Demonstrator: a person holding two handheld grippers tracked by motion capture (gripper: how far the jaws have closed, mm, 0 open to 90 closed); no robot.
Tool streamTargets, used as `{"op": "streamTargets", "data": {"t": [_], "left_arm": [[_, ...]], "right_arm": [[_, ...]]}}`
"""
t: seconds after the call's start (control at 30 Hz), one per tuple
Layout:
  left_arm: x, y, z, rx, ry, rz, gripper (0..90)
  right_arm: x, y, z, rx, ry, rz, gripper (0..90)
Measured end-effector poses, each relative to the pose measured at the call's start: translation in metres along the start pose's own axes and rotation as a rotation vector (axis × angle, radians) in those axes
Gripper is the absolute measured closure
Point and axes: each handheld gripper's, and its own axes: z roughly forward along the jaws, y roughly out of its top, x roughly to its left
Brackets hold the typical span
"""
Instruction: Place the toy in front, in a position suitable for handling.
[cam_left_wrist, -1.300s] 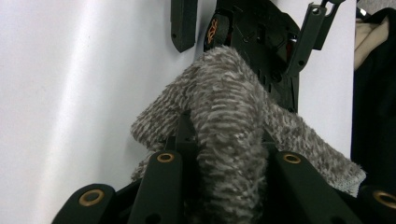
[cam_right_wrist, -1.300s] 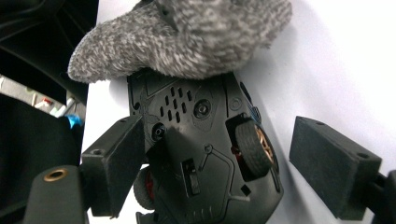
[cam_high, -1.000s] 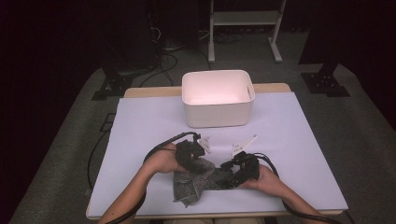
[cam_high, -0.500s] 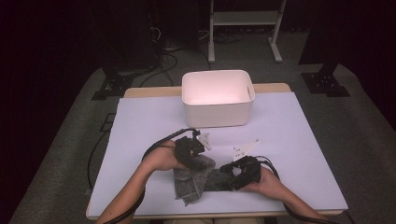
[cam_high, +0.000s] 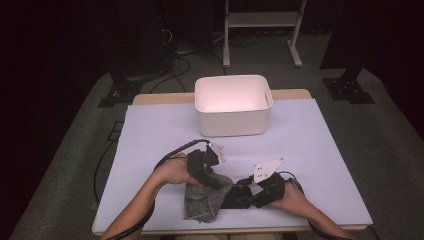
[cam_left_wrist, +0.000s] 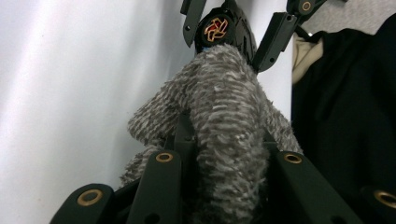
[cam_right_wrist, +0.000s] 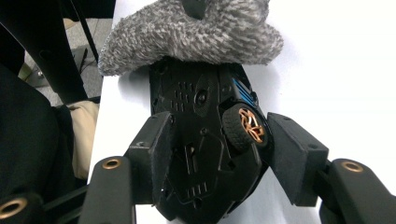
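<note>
High view: table (cam_high: 150, 130) with white cover; white bin (cam_high: 233, 106) at upper centre, well apart from the work at lower centre. Grey cloth (cam_high: 205, 199) lies at lower centre of the frame, near the front edge, draped over one end of a black toy car (cam_high: 239, 197).
Left gripper (cam_high: 209, 176): jaws clamped on the cloth; left gripper view shows the cloth (cam_left_wrist: 224, 135) bunched between them, with the car's (cam_left_wrist: 224, 29) gold-hubbed wheel beyond at top centre.
Right gripper (cam_high: 250, 192): jaws have just been closing, with the car between them; right gripper view shows the car (cam_right_wrist: 205, 144) underside up at centre, pads at both flanks, one against a wheel (cam_right_wrist: 243, 127); cloth (cam_right_wrist: 191, 32) at top
</note>
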Motion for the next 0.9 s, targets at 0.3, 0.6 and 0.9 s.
{"op": "streamTargets", "data": {"t": [0.3,0.6,0.9], "left_arm": [[-0.007,-0.001,-0.002,-0.007,0.006,0.031,72.2],[-0.012,-0.005,-0.004,-0.047,-0.096,0.025,72.6],[-0.015,0.000,-0.008,-0.038,-0.060,0.045,72.6]], "right_arm": [[-0.011,0.002,0.018,0.037,0.146,0.104,39.8],[-0.009,0.007,0.017,0.017,0.212,0.076,58.7],[0.003,0.007,0.011,0.006,0.123,-0.031,61.5]]}}
